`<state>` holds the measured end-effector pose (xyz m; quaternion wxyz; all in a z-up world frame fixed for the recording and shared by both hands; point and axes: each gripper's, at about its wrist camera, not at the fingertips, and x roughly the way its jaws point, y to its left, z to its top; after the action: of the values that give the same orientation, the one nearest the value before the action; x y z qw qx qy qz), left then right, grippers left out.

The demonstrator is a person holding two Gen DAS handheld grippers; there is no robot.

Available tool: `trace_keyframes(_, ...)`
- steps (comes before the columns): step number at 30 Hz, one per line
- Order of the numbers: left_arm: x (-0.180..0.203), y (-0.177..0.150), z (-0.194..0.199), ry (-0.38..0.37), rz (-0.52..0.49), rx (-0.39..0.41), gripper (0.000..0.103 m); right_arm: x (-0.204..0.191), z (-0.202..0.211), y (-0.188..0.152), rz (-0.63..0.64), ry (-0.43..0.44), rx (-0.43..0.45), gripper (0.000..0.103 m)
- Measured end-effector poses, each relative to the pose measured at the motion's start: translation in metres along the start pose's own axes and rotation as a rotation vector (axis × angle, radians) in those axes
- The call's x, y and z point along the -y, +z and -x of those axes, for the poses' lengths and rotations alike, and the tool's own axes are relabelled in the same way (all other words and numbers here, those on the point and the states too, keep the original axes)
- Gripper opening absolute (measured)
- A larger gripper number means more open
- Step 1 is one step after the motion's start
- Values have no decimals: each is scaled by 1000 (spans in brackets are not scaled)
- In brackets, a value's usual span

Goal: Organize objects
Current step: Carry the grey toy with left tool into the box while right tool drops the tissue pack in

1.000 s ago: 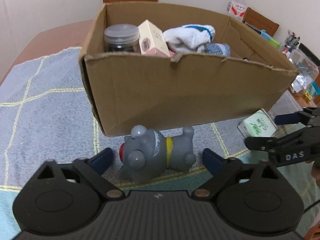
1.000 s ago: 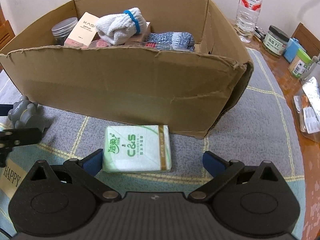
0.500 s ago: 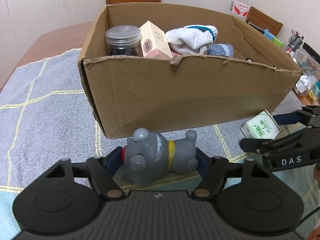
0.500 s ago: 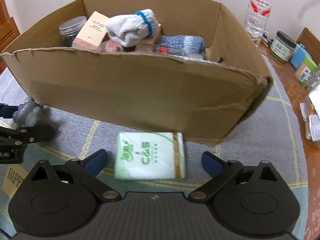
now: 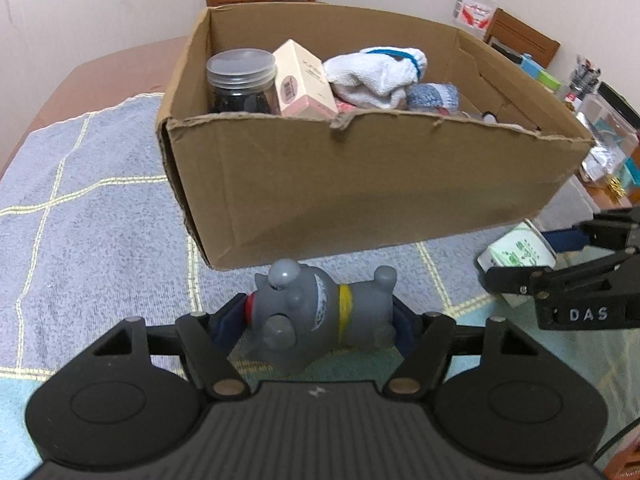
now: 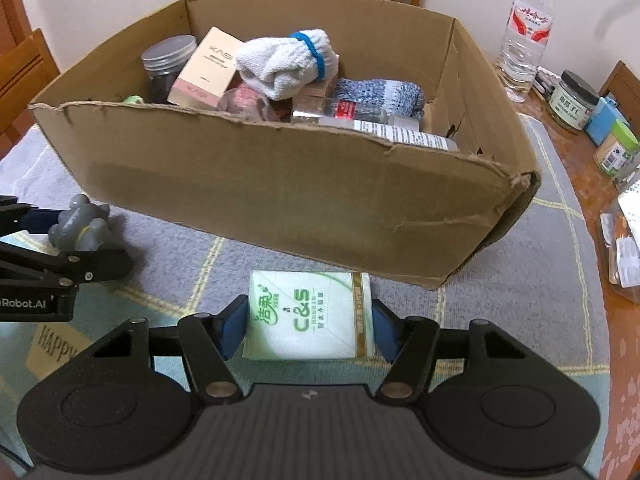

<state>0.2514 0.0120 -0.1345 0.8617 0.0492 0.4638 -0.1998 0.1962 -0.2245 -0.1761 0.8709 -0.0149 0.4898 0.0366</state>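
Left wrist view showed the left gripper (image 5: 322, 320) clamped on the grey toy dog (image 5: 320, 312), lower centre; the right gripper (image 6: 308, 326) had just closed onto the tissue pack (image 6: 310, 316), both positioned before the cardboard box (image 6: 280, 192) for loading.

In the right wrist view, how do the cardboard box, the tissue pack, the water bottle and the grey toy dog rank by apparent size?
1. cardboard box
2. tissue pack; being nearest the camera enlarges it
3. water bottle, looking close to the pack in size
4. grey toy dog, partly hidden
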Motion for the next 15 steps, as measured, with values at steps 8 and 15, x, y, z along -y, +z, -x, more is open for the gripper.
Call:
trace_keyframes(8, 10, 8, 37, -85, -100, -37, 71, 3, 37, 6, 40, 64, 8, 68)
trace_keyframes(15, 21, 53, 98, -165, -145, 83, 71, 6, 95, 31, 111, 99, 100, 68)
